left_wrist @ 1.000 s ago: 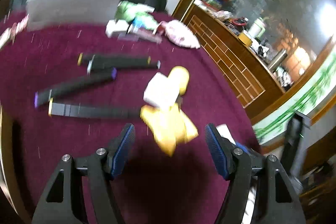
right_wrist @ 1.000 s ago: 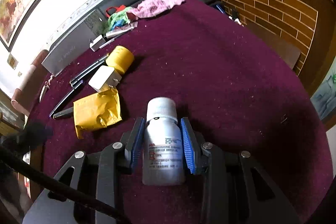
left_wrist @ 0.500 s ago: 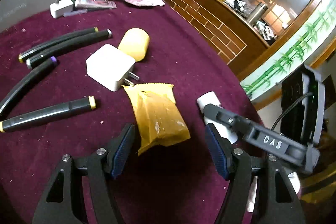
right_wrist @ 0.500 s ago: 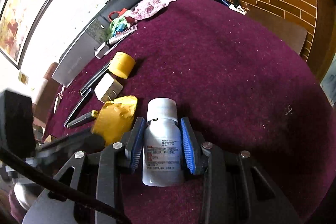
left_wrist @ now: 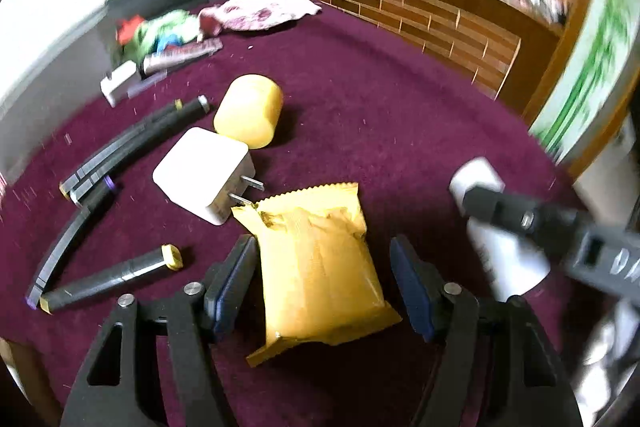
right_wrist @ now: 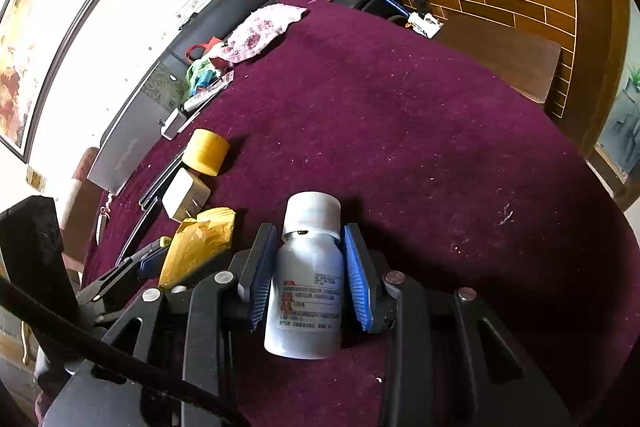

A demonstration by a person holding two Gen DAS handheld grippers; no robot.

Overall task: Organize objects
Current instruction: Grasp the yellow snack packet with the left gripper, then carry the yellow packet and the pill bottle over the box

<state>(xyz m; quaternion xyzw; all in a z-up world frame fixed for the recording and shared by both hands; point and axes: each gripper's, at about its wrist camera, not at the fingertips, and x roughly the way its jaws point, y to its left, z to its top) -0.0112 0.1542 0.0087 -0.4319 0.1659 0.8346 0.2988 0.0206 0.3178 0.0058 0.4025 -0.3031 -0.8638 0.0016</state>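
White bottle (right_wrist: 306,291), label print perhaps unreadable

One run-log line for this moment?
left tool: closing around yellow packet | right tool: holding white bottle | surface: maroon cloth

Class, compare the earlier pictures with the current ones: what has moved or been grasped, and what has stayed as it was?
The left gripper has moved in over the yellow packet, which now lies between its closing jaws; a gap still shows at the right pad, so it is not yet gripped. The right gripper stays shut on the white bottle. The charger, yellow cylinder and markers lie as before.
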